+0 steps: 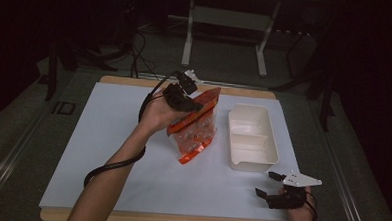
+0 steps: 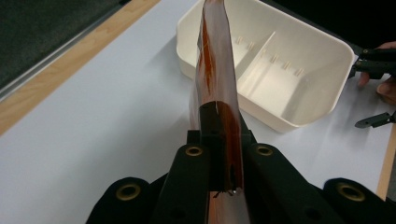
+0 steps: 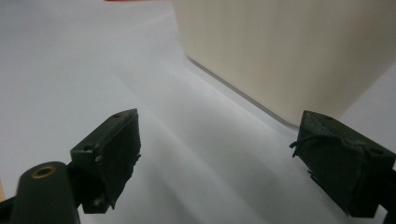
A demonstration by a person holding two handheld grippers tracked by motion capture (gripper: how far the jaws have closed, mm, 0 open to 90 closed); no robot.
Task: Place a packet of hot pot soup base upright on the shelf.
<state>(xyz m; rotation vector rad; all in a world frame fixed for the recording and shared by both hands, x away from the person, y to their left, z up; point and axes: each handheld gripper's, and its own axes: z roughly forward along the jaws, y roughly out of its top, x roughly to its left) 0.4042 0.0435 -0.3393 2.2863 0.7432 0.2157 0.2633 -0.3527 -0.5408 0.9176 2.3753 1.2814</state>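
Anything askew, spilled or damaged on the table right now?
Nothing spilled or visibly damaged. The orange pouch is tilted, but only because the left gripper clamps its upper edge while its bottom corner rests on the white sheet. The cream divided tray sits upright and empty. The right gripper waits open beside its near corner.

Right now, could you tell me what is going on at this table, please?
A person is working with a hand-held gripper in each hand. The left gripper is shut on the top edge of an orange snack bag and holds it upright on the white table sheet, just left of an empty cream two-compartment container. The right gripper rests open and empty on the sheet near the container's front right corner. Nothing is in the container yet.
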